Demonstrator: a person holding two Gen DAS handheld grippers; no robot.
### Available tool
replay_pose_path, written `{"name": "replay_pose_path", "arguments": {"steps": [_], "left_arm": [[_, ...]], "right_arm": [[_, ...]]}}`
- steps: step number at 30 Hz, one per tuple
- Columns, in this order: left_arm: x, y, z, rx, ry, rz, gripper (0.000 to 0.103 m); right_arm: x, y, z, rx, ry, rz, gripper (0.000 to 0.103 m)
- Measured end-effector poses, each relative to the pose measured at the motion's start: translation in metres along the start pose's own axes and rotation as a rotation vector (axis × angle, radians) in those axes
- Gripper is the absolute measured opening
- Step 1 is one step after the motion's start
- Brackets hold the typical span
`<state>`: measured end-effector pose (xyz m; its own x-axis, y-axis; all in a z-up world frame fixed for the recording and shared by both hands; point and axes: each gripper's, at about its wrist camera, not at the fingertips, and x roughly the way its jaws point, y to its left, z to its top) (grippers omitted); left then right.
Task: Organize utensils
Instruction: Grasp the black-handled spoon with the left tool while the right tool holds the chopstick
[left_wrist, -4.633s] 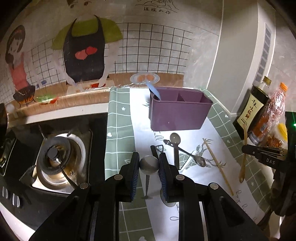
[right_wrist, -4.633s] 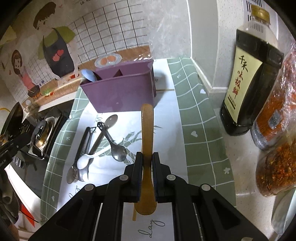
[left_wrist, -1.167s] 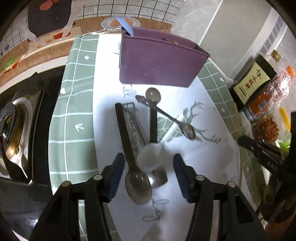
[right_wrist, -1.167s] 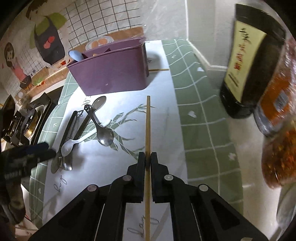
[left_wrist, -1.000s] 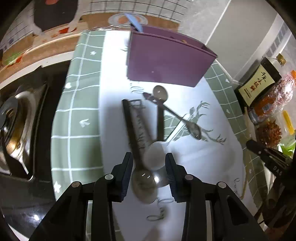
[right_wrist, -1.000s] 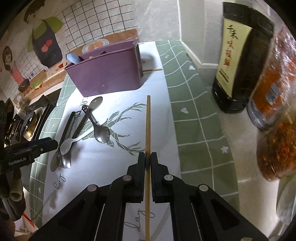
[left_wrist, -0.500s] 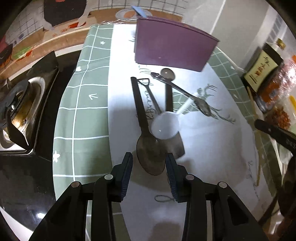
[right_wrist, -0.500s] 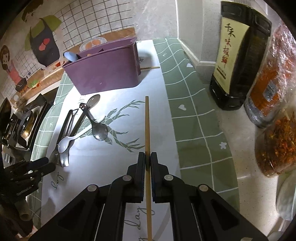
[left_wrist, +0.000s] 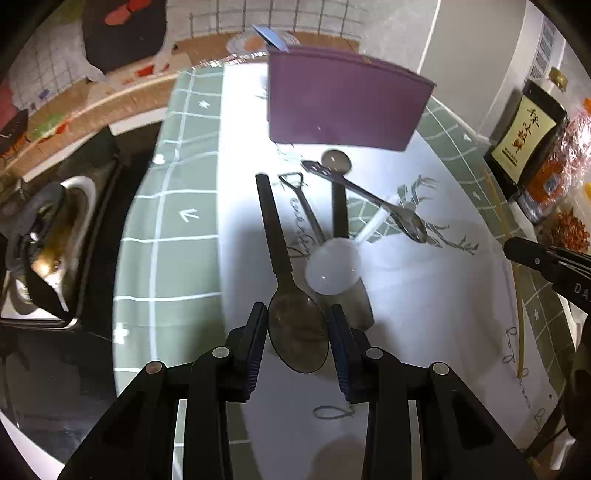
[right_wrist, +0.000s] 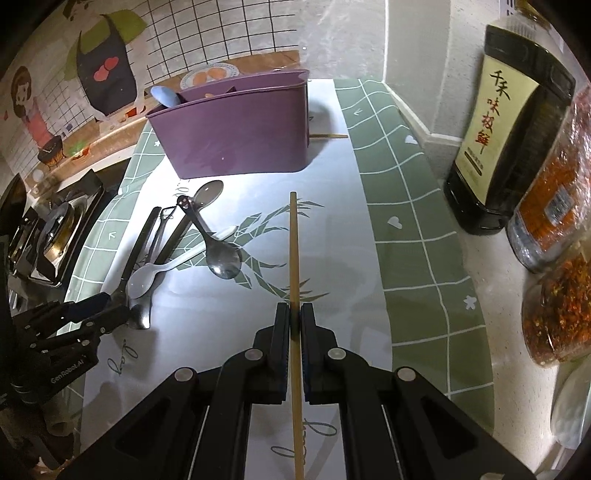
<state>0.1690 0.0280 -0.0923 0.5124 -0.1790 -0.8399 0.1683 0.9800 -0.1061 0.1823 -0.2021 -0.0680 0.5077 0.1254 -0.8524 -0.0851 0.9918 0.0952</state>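
My left gripper is open, its fingers either side of the bowl of a black-handled metal spoon lying on the mat. A white plastic spoon, a steel spoon and other utensils lie just beyond it. The purple utensil holder stands farther back with a blue spoon in it. My right gripper is shut on a wooden chopstick that points toward the holder. The left gripper also shows in the right wrist view.
A gas stove sits left of the green checked mat. A dark sauce bottle and bags of red chili stand on the right. Another chopstick pokes out behind the holder. The wall is close behind.
My left gripper has moved down and forward, so its open fingers now flank the black-handled spoon's bowl. My right gripper has kept its hold on the chopstick and barely moved.
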Motion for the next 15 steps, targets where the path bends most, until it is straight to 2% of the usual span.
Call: {"name": "replay_pose_path", "arguments": {"steps": [4,5,6,11,15], "left_arm": [[-0.028,0.007,0.009,0.0,-0.08,0.005,0.031],[-0.037,0.008,0.013,0.002,-0.102,0.002,0.009],[-0.042,0.01,0.016,0.002,-0.115,0.002,0.007],[-0.07,0.021,0.034,-0.005,-0.189,-0.005,0.007],[-0.071,0.034,0.039,-0.028,-0.182,0.005,0.007]], "right_arm": [[-0.002,0.0,0.003,-0.005,-0.01,-0.001,0.006],[-0.003,0.0,0.004,-0.005,-0.016,0.003,0.006],[-0.005,0.001,0.006,-0.004,-0.022,0.006,0.006],[-0.015,0.004,0.015,0.001,-0.063,0.037,0.006],[-0.012,0.006,0.018,-0.008,-0.069,0.036,0.006]]}}
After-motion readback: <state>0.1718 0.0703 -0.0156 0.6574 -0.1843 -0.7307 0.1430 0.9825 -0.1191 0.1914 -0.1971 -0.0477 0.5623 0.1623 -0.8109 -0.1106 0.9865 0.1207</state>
